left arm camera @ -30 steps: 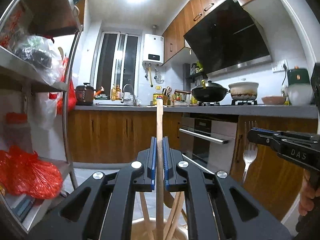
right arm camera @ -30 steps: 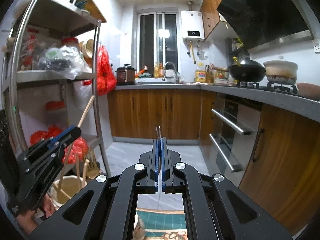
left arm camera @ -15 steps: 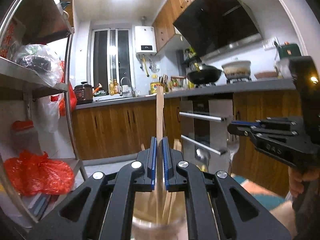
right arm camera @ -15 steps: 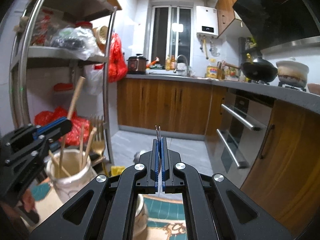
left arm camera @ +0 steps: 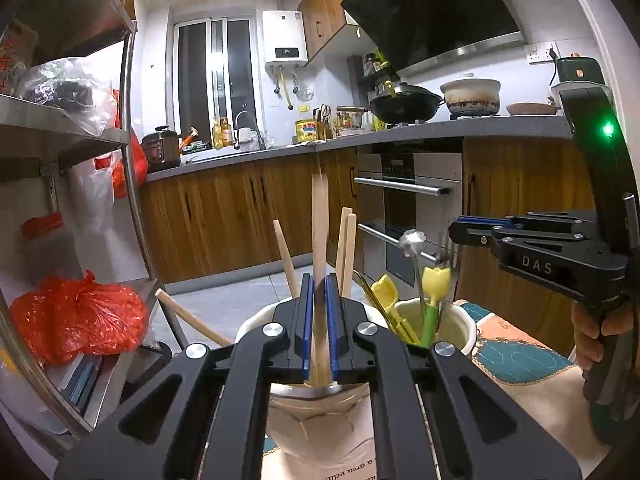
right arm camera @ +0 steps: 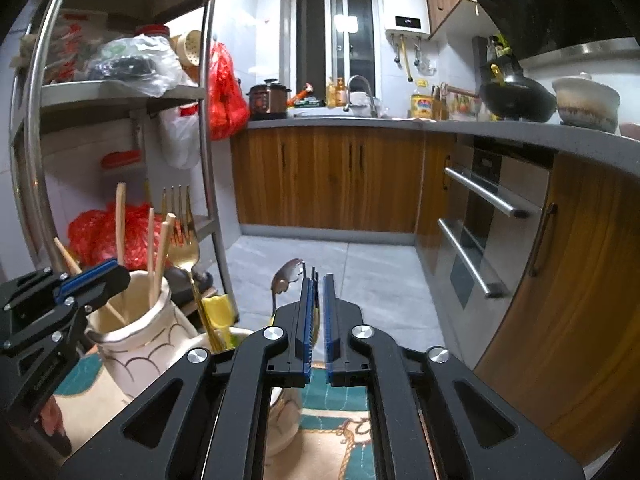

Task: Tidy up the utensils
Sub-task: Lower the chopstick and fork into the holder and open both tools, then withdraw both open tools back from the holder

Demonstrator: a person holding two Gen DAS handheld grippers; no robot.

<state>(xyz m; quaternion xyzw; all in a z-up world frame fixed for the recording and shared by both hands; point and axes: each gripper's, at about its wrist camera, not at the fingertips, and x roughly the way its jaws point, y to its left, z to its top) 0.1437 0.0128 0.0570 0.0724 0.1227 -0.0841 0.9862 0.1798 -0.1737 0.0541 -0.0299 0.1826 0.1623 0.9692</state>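
My left gripper (left arm camera: pixel 319 280) holds a long wooden utensil (left arm camera: pixel 320 216) upright between slightly parted jaws, its lower end inside a white ceramic jar (left arm camera: pixel 320 432) that holds several wooden sticks. My right gripper (right arm camera: pixel 316 280) has its jaws slightly parted around a metal fork (right arm camera: pixel 313 274), over a second pale jar (left arm camera: pixel 460 320) holding yellow-handled utensils (left arm camera: pixel 436 280) and a metal spoon (left arm camera: pixel 412 238). In the right wrist view the white jar (right arm camera: pixel 132 340) stands at left with a gold fork (right arm camera: pixel 182 240) beside it. The right gripper shows at right in the left wrist view (left arm camera: pixel 460 228).
A patterned teal and beige cloth (left arm camera: pixel 516 356) lies under the jars. A metal shelf rack (left arm camera: pixel 132 184) with red bags (left arm camera: pixel 80 320) stands at left. Wooden cabinets and an oven (left arm camera: pixel 404 208) stand behind, with pots on the counter.
Both grippers have come down toward the jars. The wooden utensil's end has entered the white jar. The jaws of both grippers have parted slightly.
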